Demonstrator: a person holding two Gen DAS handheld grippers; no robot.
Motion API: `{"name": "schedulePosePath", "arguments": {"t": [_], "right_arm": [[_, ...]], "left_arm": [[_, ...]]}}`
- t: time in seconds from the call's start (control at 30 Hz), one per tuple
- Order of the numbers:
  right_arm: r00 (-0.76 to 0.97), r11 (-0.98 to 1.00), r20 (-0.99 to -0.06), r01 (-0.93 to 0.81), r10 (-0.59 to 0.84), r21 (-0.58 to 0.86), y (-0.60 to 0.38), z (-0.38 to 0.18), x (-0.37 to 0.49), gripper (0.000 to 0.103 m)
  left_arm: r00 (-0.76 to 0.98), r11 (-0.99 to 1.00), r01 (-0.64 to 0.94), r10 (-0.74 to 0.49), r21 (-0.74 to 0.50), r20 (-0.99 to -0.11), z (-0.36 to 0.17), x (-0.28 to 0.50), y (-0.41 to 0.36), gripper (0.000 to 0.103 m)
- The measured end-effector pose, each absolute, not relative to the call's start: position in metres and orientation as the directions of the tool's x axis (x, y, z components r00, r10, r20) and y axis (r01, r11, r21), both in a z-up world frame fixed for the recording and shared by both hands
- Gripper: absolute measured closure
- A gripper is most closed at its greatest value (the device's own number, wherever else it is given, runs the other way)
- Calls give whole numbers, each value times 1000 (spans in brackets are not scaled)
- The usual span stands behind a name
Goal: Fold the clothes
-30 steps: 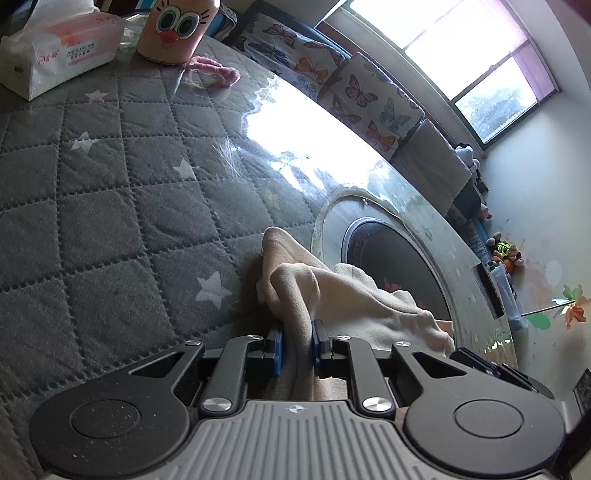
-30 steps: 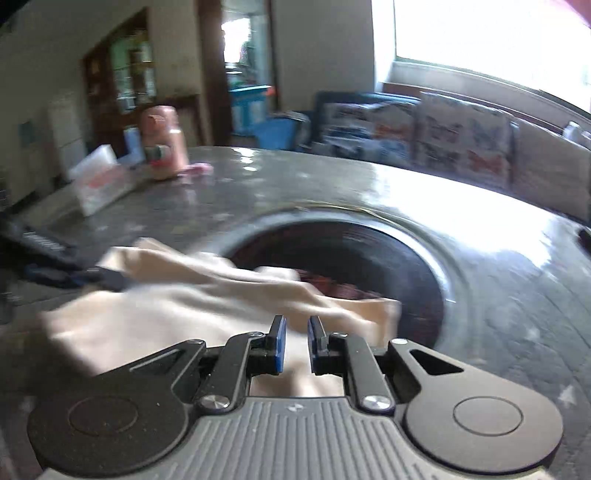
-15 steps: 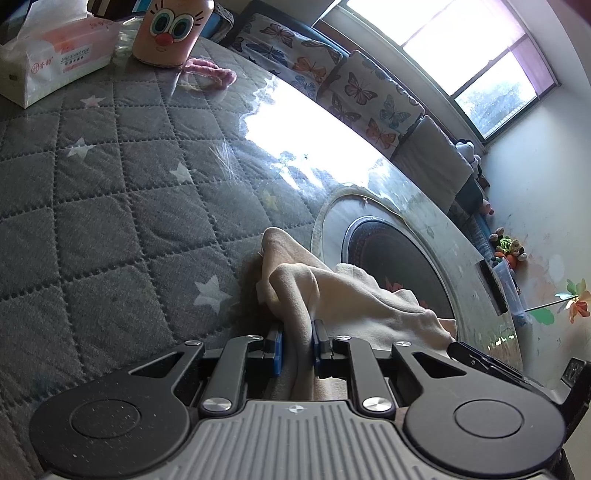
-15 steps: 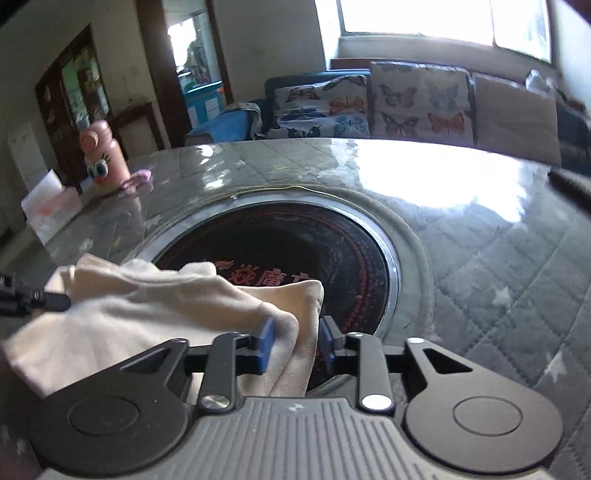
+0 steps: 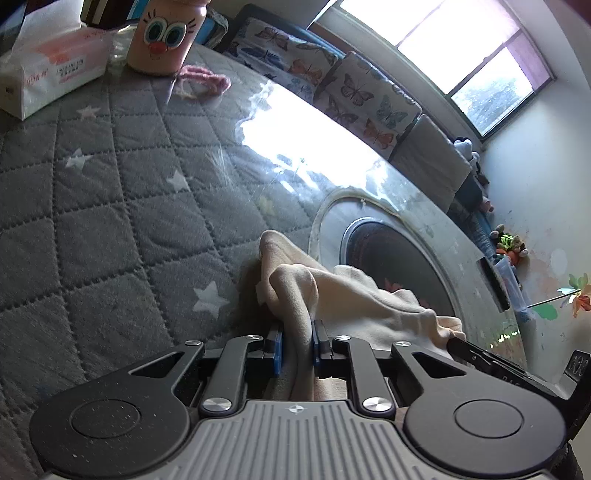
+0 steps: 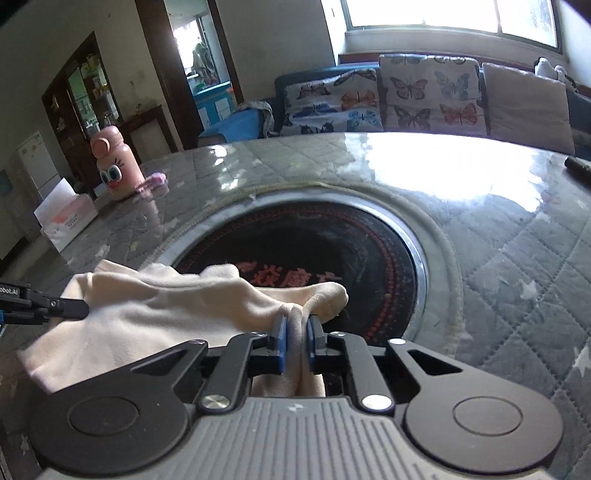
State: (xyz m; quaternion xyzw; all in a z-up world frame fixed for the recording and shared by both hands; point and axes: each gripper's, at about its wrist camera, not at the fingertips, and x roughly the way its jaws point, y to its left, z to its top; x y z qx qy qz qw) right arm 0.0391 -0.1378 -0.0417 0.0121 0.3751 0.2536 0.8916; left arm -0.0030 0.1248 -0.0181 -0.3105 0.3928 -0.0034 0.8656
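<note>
A cream garment [image 5: 354, 295] lies bunched on the grey quilted table cover, partly over the round black cooktop [image 5: 399, 258]. My left gripper [image 5: 297, 341] is shut on a fold at the garment's left end. In the right wrist view the same cream garment [image 6: 147, 310] stretches from left to centre, and my right gripper [image 6: 296, 341] is shut on a bunched fold of it at the cooktop's [image 6: 332, 251] near rim. The left gripper's fingers [image 6: 55, 306] show at the left edge, holding the other end.
A pink cartoon bottle [image 5: 166, 33], a tissue box [image 5: 48, 70] and a pink hair tie [image 5: 207, 77] sit at the table's far left. The same bottle [image 6: 116, 168] and box [image 6: 66, 218] appear in the right wrist view. A sofa with butterfly cushions [image 6: 424, 96] stands behind the table.
My right gripper was open around the garment's edge half a second ago; now its pads are shut on a fold. The left gripper has kept its grip and shifted only slightly.
</note>
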Motion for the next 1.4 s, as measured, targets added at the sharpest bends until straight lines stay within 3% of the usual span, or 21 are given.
{"name": "schedulePosePath", "arguments": {"t": [0.47,0.7,0.93,1.07,1.2,1.4], "right_arm": [[613,812,-579,-561,537,160,-89,13,27,94],[585,766,-560,-625,587,150,-39,23,35,95],[561,741,-567,-657,603,138,-2,19,40,95],[572,757,-578,-640,581,127,-5,16,42,95],[584,777,-589,-617,559,127,-16,12,46,95],[581,792,-606,-593,543,141,-28,1,53,95]], "left_arm": [[791,800,-245,-162,-548,-590,28,-44,168,88],[824,786,-312,-55,-533,-564,43,-67,215,98],[808,797,-335,-30,-502,-588,32,-67,227,98],[790,814,-328,-43,-480,-612,20,-61,221,94],[770,839,-319,-43,-442,-637,6,-51,206,66],[743,853,-330,-30,-405,-668,-10,-37,196,65]]}}
